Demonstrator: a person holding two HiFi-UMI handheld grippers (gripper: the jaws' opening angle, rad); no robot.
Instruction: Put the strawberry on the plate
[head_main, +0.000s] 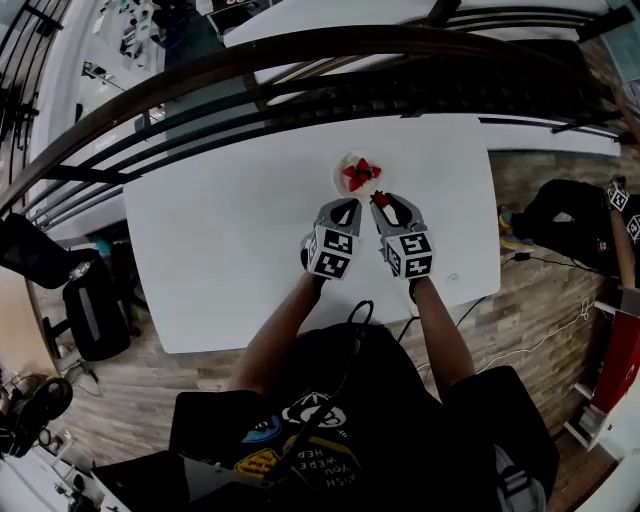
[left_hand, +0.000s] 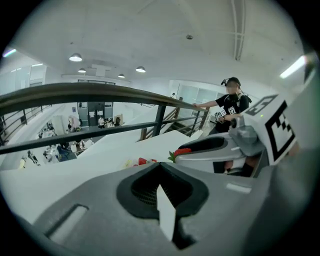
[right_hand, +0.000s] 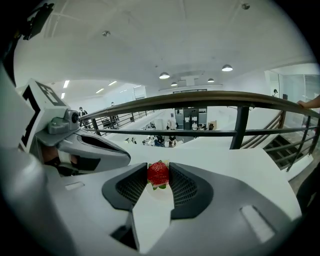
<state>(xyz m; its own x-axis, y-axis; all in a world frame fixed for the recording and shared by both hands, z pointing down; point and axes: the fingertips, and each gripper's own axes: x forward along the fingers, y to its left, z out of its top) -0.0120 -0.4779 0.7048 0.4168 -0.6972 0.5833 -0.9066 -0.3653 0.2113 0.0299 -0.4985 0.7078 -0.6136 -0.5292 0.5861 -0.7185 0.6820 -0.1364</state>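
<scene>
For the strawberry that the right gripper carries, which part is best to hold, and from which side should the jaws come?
Grip the strawberry across its wide red middle, one jaw on each side, coming from the person's side, as the right gripper does now. The fruit is round, so the middle probably gives the jaws most surface; the green leaves sit below them.

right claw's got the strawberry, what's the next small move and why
Probably ease the right claw forward and slightly left, over the plate. Its jaws grip the strawberry, which in the head view hangs just short of the plate's near rim; opening now would likely drop it on the table.
</scene>
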